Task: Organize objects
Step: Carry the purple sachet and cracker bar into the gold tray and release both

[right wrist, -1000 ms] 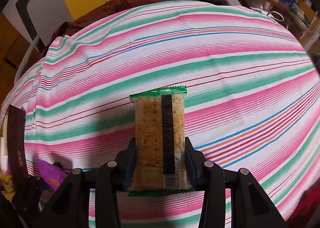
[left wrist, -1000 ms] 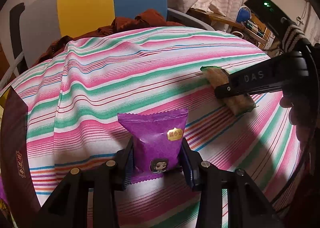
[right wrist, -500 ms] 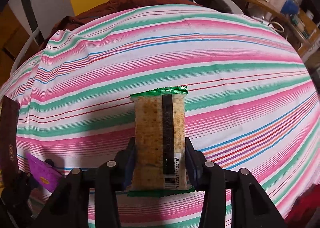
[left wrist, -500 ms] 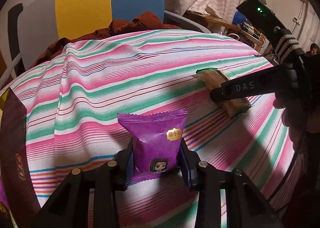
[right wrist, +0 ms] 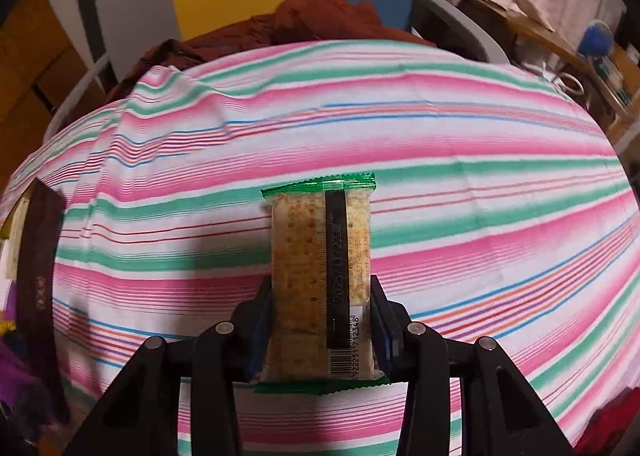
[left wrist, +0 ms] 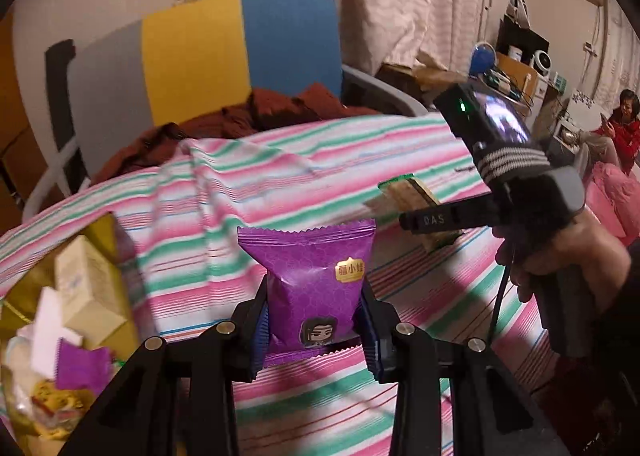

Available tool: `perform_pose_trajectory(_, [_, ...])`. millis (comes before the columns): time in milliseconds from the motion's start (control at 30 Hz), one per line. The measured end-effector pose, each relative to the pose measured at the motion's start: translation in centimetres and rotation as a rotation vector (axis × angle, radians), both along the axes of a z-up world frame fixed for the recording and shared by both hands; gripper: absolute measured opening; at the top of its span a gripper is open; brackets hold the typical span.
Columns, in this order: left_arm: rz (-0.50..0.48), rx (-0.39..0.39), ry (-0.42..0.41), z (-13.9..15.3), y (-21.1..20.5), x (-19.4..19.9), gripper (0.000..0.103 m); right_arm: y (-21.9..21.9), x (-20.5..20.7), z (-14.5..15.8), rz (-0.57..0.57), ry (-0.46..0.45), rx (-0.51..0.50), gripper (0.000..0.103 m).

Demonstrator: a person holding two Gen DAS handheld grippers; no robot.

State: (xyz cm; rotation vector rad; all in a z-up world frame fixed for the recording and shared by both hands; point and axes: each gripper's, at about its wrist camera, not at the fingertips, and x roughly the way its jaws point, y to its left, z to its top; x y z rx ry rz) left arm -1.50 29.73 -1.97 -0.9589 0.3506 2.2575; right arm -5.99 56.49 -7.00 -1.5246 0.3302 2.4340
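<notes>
Purple first, on my left wrist view: the left gripper (left wrist: 316,330) has its fingers closed against the sides of the purple snack packet (left wrist: 311,288), which stands upright between them, held clear above the striped cloth (left wrist: 208,192); low at the left edge I can see the gold box (left wrist: 102,252) with cartons and wrapped sweets lying in it, one of them a purple wrapper like the one I hold; across the cloth to the right, a hand (left wrist: 560,256) grips the other tool, whose fingers pinch the cracker pack (left wrist: 408,196) above the cloth.

On the right wrist view, the right gripper (right wrist: 322,330) is closed on the cracker pack (right wrist: 320,276), green-edged, its long axis pointing away from the camera, lifted off the striped cloth (right wrist: 440,160); the dark flap (right wrist: 36,276) of the box shows at the far left, well apart from the pack; I cannot tell from here how much room is left inside.

I judge this the carrying step, both items picked and neither yet stowed; the next move calls for swinging the left one over the gold box, lowering it into a free spot among the sweets, then spreading the fingers; the cracker pack should follow, kept level so it does not slip.
</notes>
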Motion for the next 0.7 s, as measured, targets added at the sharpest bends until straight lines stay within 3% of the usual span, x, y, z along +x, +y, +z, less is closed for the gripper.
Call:
perform_pose_trajectory(267, [0.086,0.021,0.039,2.2,-4.9,0.2,0.038,-3.5,-1.0,-0.6,0.072,0.012,0.007,0.043])
perform_pose_trajectory(700, [0.212,0.064,0.01,2.0,-12.3,-0.6,0.038,-8.3,-1.3,-0.9,0.167,-0.037,0.014,0.043])
